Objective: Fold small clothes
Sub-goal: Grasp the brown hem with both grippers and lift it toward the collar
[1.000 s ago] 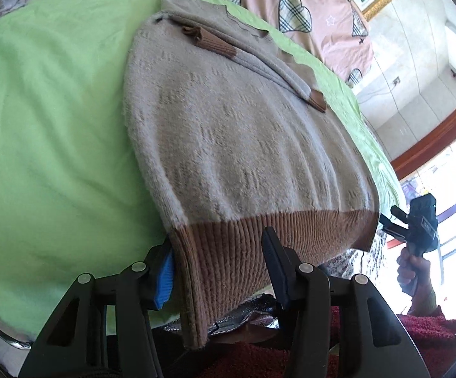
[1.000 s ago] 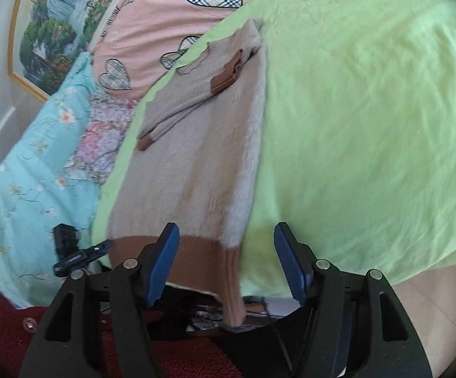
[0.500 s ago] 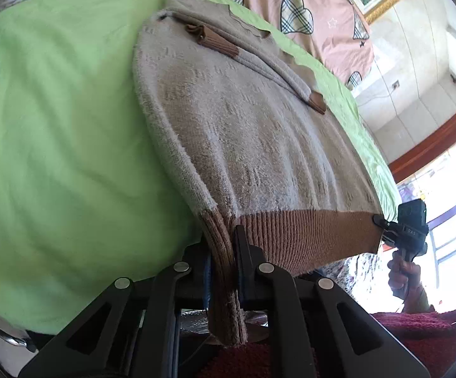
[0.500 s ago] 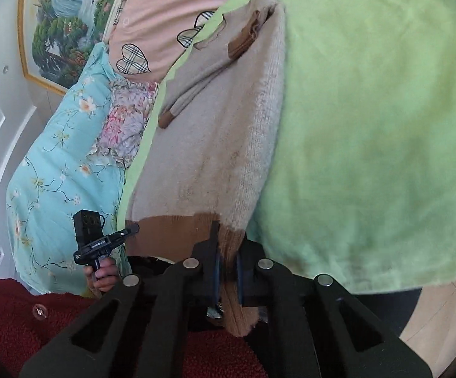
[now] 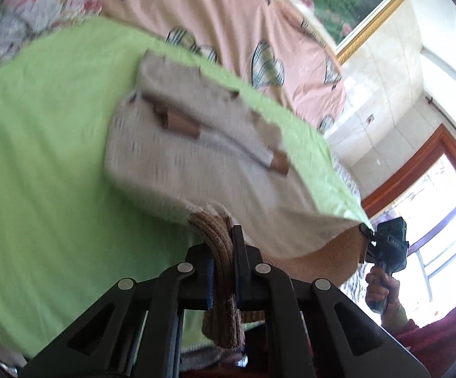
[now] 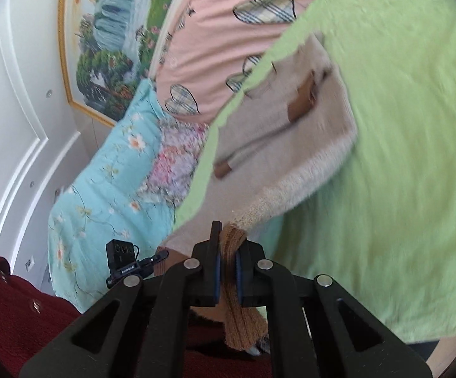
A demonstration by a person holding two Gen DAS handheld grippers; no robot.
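From my feed: the sweater (image 5: 196,163) reads pale beige with a ribbed brown hem (image 5: 221,252) and brown cuffs (image 5: 180,124), lying on a bright lime-green blanket (image 5: 45,157). Beyond it I note a salmon-pink cover (image 6: 218,44) printed with plaid hearts outlined dark, a light blue quilt (image 6: 101,189) with small white and orange flowers, and a pink-and-lilac floral patch (image 6: 174,163) between them. Both grippers, left (image 5: 223,271) and right (image 6: 228,271), are black with blue pads; my sleeve (image 6: 13,308) is dark red, the painting (image 6: 114,31) green and blue in a gold frame, the wall (image 6: 13,94) white.
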